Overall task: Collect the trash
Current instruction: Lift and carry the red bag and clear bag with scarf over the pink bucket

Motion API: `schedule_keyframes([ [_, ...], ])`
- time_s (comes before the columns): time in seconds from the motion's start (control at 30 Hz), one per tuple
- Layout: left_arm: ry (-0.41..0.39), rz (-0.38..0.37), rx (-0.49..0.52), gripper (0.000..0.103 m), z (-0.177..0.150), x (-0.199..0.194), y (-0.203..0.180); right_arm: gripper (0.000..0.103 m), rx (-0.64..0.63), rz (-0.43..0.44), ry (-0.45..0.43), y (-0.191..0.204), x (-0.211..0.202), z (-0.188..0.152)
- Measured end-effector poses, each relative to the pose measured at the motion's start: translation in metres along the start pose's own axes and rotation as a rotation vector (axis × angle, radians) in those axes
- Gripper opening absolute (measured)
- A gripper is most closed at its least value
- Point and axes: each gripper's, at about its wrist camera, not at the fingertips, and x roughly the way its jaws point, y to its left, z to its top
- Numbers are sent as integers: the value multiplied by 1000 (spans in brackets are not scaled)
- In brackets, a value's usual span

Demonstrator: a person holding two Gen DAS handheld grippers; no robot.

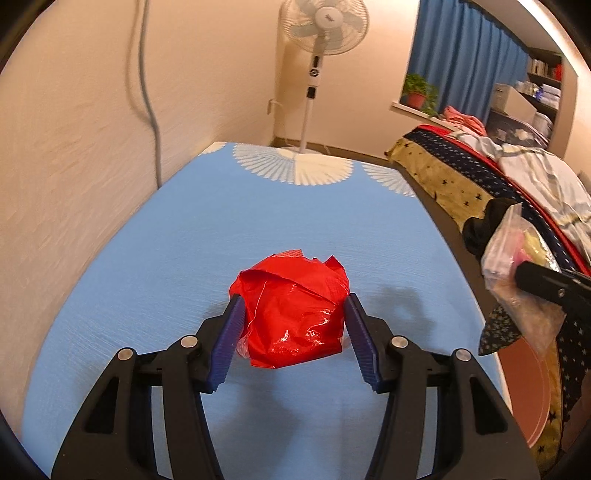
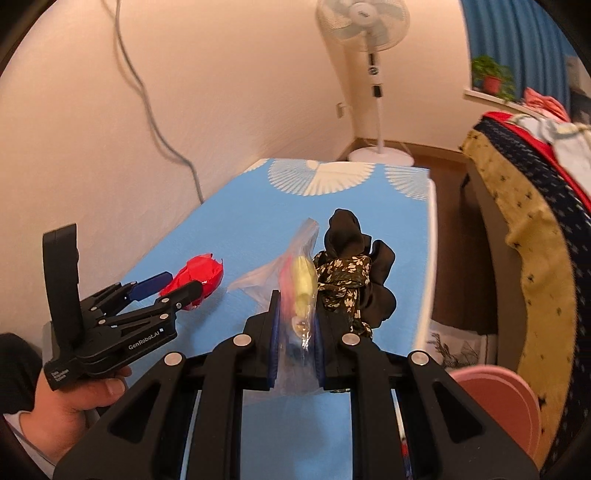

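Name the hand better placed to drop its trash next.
Probably right: the right gripper is shut on the clear bag, off the table. The left gripper only straddles the red wrapper.

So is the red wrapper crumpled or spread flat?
Crumpled: the red wrapper is a creased ball between the left gripper's blue pads.

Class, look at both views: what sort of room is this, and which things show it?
Most likely a bedroom at home: a bed with rumpled bedding, a standing fan by the wall, and blue curtains beside a potted plant.
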Motion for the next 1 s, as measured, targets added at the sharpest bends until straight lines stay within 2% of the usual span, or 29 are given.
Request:
schedule_keyframes([
  [0.3,-38,-53,72,54,-3,-27,-33,15,70,-78,-49,-16,-55,-23],
  [0.53,-67,-127,113,54,-7,-45,-63,15,164,-159,-101,-36,-95,-45],
  [1.0,-92,-266,178,54,-18,-63,-130,16,270,-267,-167,-68,-147,-77],
])
